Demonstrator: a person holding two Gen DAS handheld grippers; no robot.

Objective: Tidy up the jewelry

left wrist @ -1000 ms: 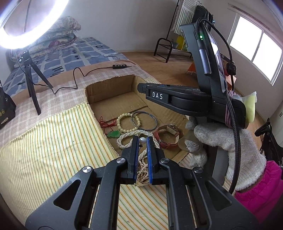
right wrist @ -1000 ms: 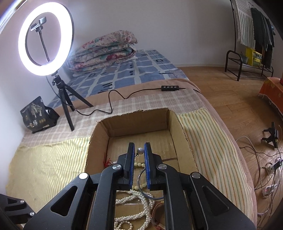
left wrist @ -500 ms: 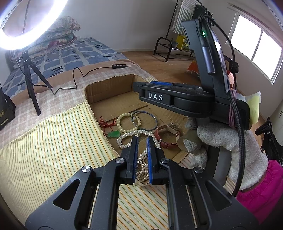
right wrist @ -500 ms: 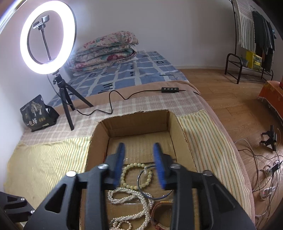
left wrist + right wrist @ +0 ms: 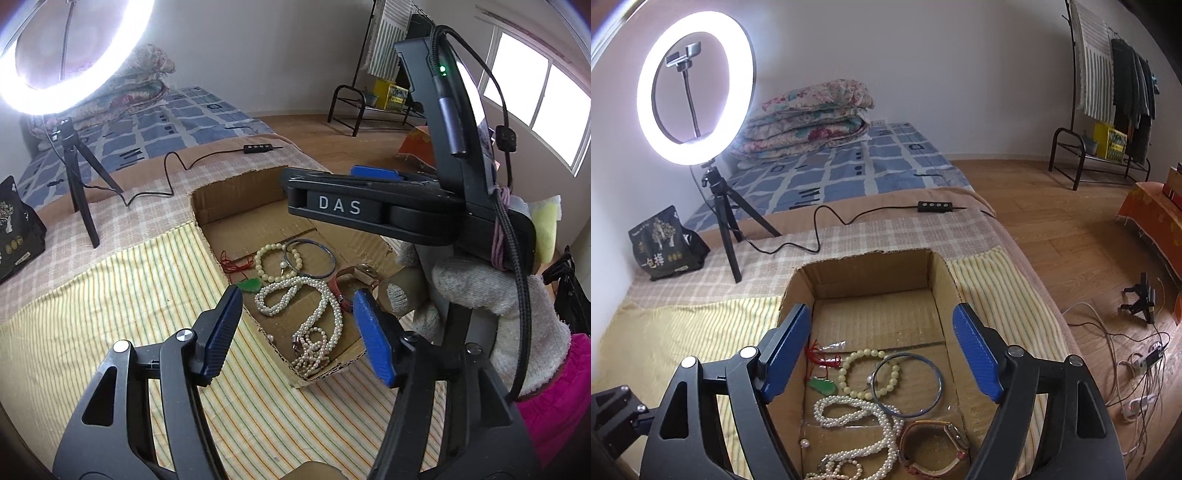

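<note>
A shallow cardboard box (image 5: pixel 871 275) sunk in the bed cover holds the jewelry. Inside lie a long pearl necklace (image 5: pixel 314 306), a cream bead bracelet (image 5: pixel 866 373), a thin metal bangle (image 5: pixel 908 384), a red-strap watch (image 5: pixel 934 446), a green pendant on red cord (image 5: pixel 822 386) and a loose pearl earring (image 5: pixel 804 443). My left gripper (image 5: pixel 301 332) is open and empty above the box's near end. My right gripper (image 5: pixel 882 354) is open and empty over the box; its body (image 5: pixel 369 210) also shows in the left wrist view.
A ring light on a black tripod (image 5: pixel 720 206) stands on the bed at the left, its cable and remote (image 5: pixel 936 206) trailing behind the box. A black bag (image 5: pixel 663 245) sits far left. Folded quilts (image 5: pixel 809 114) lie at the back. Floor and cables lie to the right.
Both grippers were shut on small pearl earrings a second ago. The right one opened first, then the left; both are now wide open and empty, and the earrings lie in the box.
</note>
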